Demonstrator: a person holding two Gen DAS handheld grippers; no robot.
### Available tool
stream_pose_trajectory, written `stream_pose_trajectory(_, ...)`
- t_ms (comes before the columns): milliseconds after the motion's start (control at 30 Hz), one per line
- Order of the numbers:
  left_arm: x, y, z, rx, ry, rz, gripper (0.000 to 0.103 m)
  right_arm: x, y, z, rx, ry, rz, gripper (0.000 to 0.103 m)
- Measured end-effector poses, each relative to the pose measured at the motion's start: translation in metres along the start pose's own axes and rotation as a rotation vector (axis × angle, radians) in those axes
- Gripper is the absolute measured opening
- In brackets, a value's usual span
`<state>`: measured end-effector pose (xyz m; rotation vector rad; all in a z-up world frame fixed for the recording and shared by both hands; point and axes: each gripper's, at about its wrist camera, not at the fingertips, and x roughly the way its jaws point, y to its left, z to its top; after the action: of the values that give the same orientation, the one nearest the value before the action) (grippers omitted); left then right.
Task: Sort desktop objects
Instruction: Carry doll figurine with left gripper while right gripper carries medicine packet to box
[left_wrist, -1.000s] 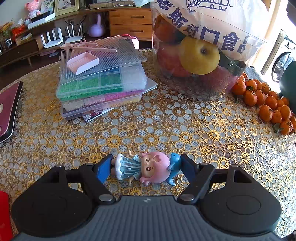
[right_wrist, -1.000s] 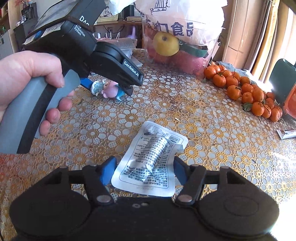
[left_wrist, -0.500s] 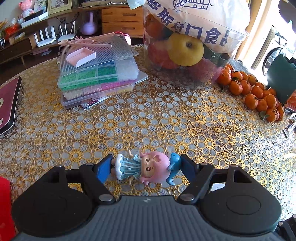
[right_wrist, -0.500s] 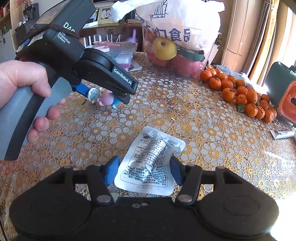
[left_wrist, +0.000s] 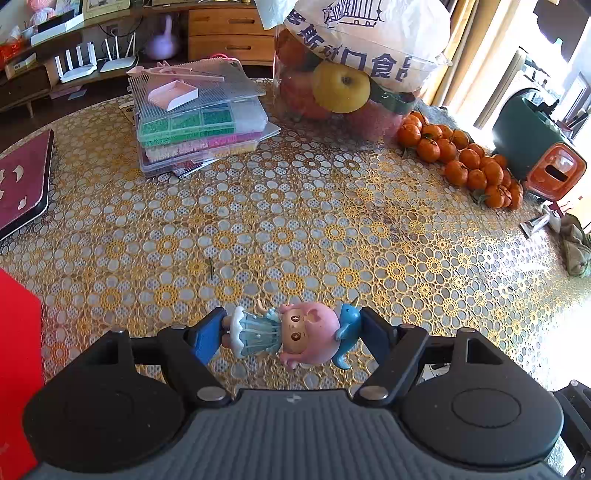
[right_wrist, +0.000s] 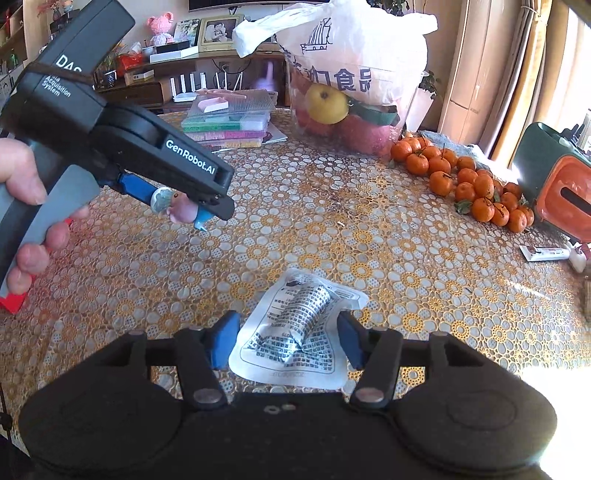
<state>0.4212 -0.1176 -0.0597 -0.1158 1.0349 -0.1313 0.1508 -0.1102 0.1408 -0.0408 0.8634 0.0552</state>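
Figurine (left_wrist: 291, 334), pink head, teal dress, lies sideways between fingers of left gripper (left_wrist: 293, 332), clamped at feet and head, lifted clear of surface (left_wrist: 295, 206). Right gripper (right_wrist: 286, 339) holds white sachet (right_wrist: 297, 334) pinched between blue fingers (right_wrist: 223, 341), above surface. Person's hand (right_wrist: 26, 206) grips left gripper's handle. Bead boxes (left_wrist: 199, 125), fruit bag (left_wrist: 354, 70), tangerines (left_wrist: 465, 162) sit at far edge.
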Motion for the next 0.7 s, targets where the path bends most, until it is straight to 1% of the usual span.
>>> stream_pose_trajectory(333,-0.049,0.001,-0.026,0.012,0.001,-0.049,0.077,-0.043,0.015,-0.003,-0.03,-0.036,0.002,0.058)
stream_pose_trajectory(467,-0.077,0.0,-0.041,0.036,-0.017,-0.075,0.077,-0.062,0.024,-0.002,-0.051,-0.059,0.003,0.058)
stream_pose_trajectory(700,-0.118,0.009,-0.063,0.046,-0.032,-0.105,0.077,-0.091,0.037,-0.003,-0.071,-0.087,-0.006,0.058)
